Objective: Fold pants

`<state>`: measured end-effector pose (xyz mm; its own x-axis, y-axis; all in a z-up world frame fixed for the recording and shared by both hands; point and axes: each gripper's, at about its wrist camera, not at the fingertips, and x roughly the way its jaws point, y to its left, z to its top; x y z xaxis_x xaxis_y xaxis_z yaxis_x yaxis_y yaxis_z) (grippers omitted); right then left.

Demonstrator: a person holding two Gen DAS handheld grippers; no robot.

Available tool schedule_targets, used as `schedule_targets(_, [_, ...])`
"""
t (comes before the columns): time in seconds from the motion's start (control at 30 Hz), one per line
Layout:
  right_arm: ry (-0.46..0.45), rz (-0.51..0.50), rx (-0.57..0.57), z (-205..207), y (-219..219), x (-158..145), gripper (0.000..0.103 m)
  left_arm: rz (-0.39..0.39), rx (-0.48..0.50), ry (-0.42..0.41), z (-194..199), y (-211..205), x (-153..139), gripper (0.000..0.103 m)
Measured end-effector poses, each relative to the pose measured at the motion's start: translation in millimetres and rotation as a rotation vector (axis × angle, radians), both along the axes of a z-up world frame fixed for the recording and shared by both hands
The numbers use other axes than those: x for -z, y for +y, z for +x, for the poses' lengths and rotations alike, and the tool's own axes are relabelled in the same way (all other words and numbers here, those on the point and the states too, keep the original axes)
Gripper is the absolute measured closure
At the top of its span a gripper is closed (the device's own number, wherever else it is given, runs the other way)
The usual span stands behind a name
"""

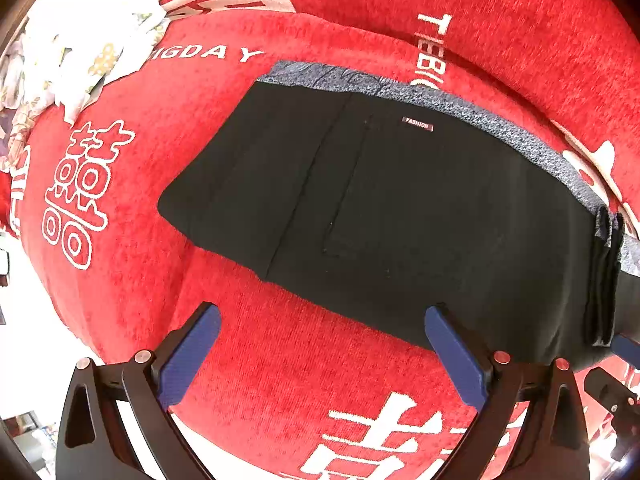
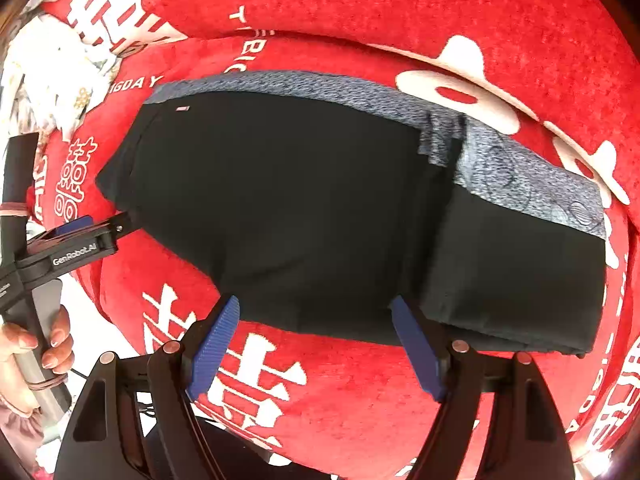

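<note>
Our left gripper [image 1: 322, 350] has its blue pads spread wide with nothing between them, hovering just short of the near hem of the black pants [image 1: 400, 200]. Our right gripper [image 2: 316, 344] is likewise wide apart and empty, its tips right at the near edge of the pants [image 2: 300, 208].

The pants lie flat on the red blanket [image 1: 280, 360], folded lengthwise, the grey speckled waistband [image 2: 520, 176] along the far edge and a doubled-over layer stacked at the right end. We judge one cross fold is made and another is due: each gripper must pinch the near edge, lift it and carry it over, keeping the layers aligned.

A crumpled floral cloth [image 1: 60, 64] sits well apart at the far left. Nothing blocks the way, though the soft, rumpled blanket may snag the pads.
</note>
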<state>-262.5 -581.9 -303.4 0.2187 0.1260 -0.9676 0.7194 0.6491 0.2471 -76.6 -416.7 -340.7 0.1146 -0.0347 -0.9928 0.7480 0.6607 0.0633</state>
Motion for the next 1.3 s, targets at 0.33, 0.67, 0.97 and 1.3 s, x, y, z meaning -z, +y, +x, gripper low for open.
schedule_targets(0.33, [0.003, 0.02, 0.002, 2.6, 6.5, 3.8, 0.021, 0.008, 0.01, -0.004, 3.0, -0.7, 5.0, 0.001])
schedule_targets(0.67, [0.005, 0.026, 0.002, 4.7, 6.6, 5.5, 0.021, 0.021, 0.012, -0.005, 3.4, -1.1, 7.7, 0.001])
schedule_targets(0.97, [0.088, -0.002, -0.075, 22.5, 12.7, 16.2, 0.021, 0.031, 0.014, -0.005, 0.9, -0.1, 8.9, 0.001])
schedule_targets(1.3, [0.118, -0.008, -0.095, 34.0, 18.3, 25.0, 0.021, 0.05, 0.024, -0.009, -2.9, 0.0, 5.4, 0.001])
